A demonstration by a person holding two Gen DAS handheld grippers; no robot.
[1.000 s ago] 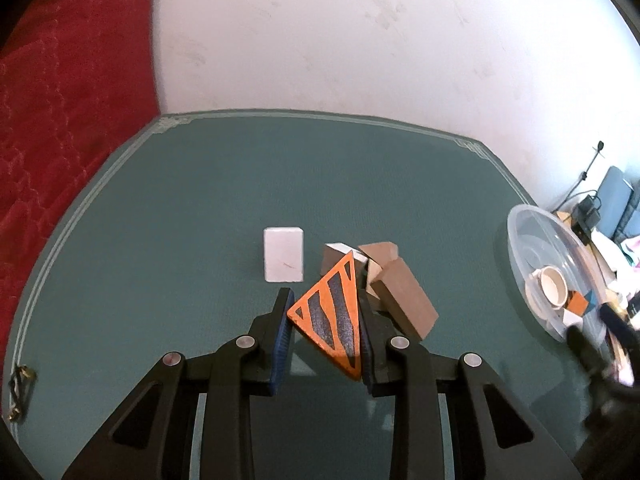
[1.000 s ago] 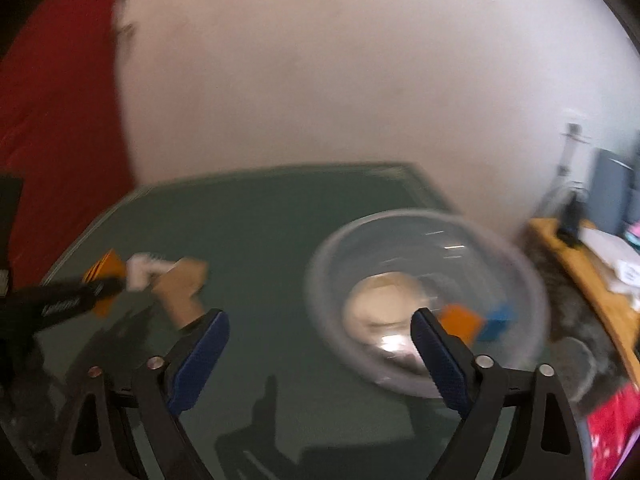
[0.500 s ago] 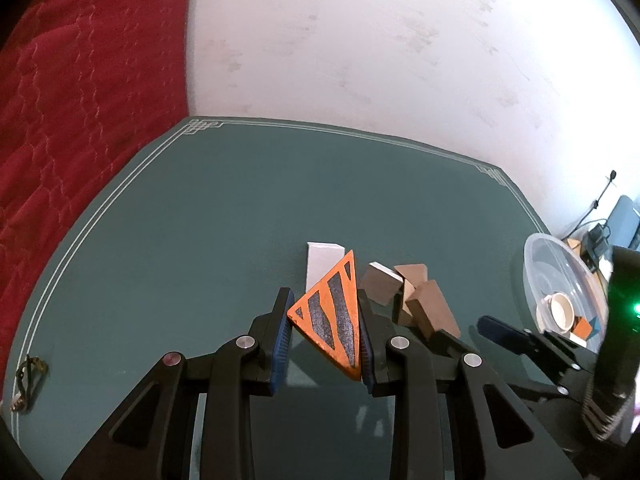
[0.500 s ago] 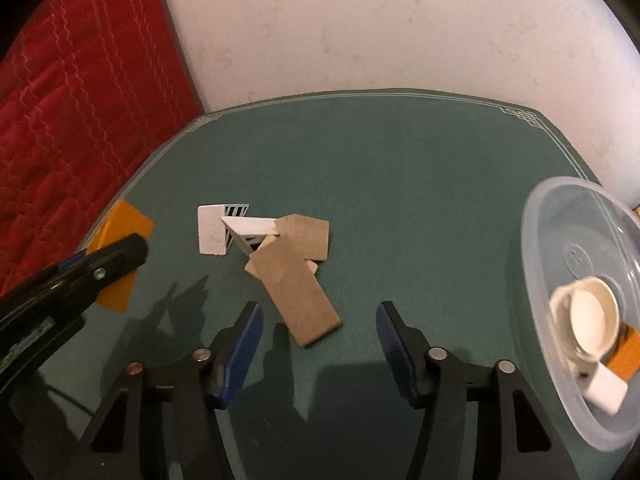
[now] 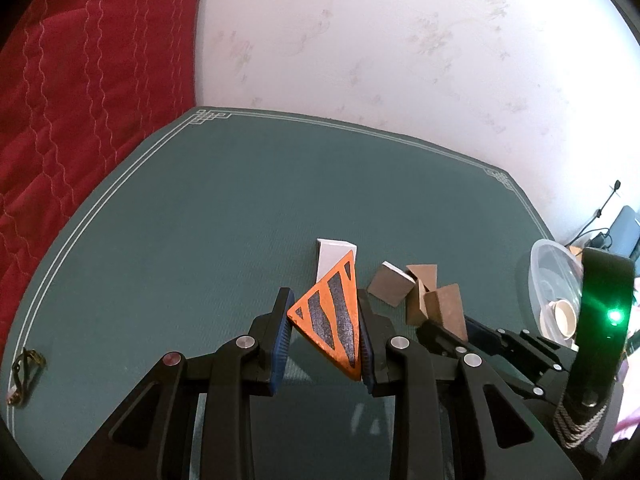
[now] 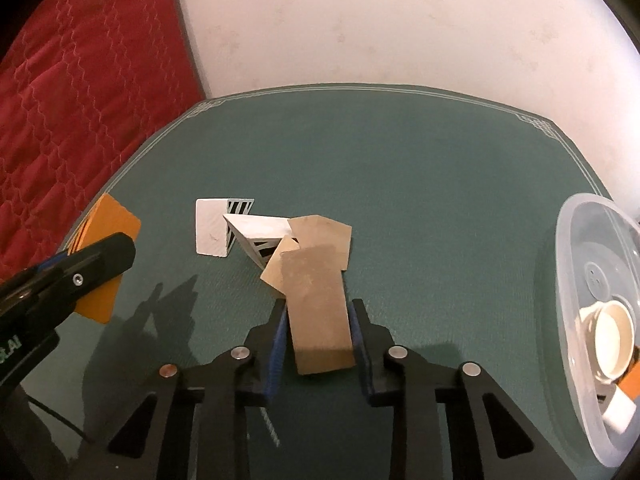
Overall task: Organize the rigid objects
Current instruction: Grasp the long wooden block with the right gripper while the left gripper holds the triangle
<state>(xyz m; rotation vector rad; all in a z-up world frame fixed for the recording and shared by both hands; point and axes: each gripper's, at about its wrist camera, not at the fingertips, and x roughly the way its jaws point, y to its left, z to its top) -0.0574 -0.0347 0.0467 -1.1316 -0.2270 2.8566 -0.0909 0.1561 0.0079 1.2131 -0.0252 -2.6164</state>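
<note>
My left gripper (image 5: 323, 340) is shut on an orange triangular block with black stripes (image 5: 330, 322), held above the green table; the block also shows in the right wrist view (image 6: 105, 258). My right gripper (image 6: 318, 340) has closed its jaws around a long brown block (image 6: 318, 308) that lies on the table; the pads sit against its sides. Beyond it lie a white block (image 6: 210, 226), a white striped wedge (image 6: 256, 236) and two more brown pieces (image 6: 320, 236). The pile also shows in the left wrist view (image 5: 420, 292).
A clear plastic bowl (image 6: 576, 264) stands at the right table edge and holds a white cup (image 6: 614, 338) and small orange and white blocks. A red quilted cloth (image 6: 72, 80) lies left of the table. A small metal clip (image 5: 22, 372) lies at the left edge.
My right gripper swung from the bowl to the block pile, moved in over the long brown block and closed on it. My left gripper kept hold of the orange triangle and drifted slightly.
</note>
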